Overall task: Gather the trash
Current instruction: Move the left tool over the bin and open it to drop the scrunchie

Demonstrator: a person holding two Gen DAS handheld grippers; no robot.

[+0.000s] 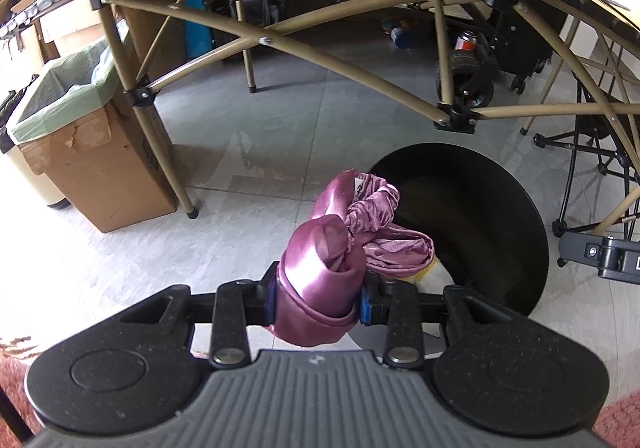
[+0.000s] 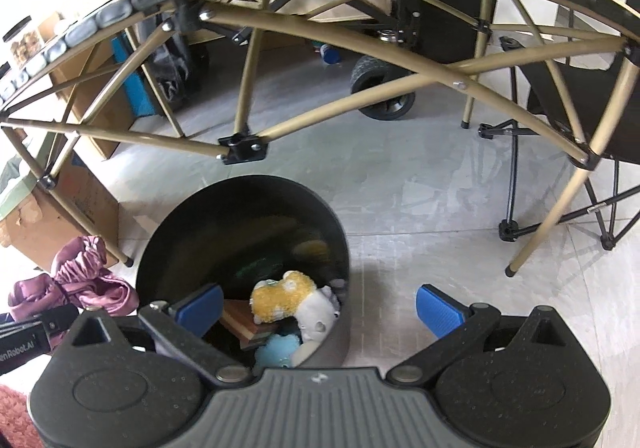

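Pink satin cloth [image 1: 320, 272] is clamped in the closed left tongs [image 1: 318, 300]; the black bin [image 1: 480, 215] lies just ahead to their right. Right tongs [image 2: 320, 308] are held wide open, empty, over the bin.

Cluttered home storage or utility room. Grey tiled floor [image 1: 280, 135], folding camp table [image 1: 280, 39] with tan cross-braced legs, cardboard box lined with green bag [image 1: 80, 119], wheeled wagon [image 2: 380, 87], folding chair [image 2: 580, 107], black round bin [image 2: 244, 232] holding soft toys.
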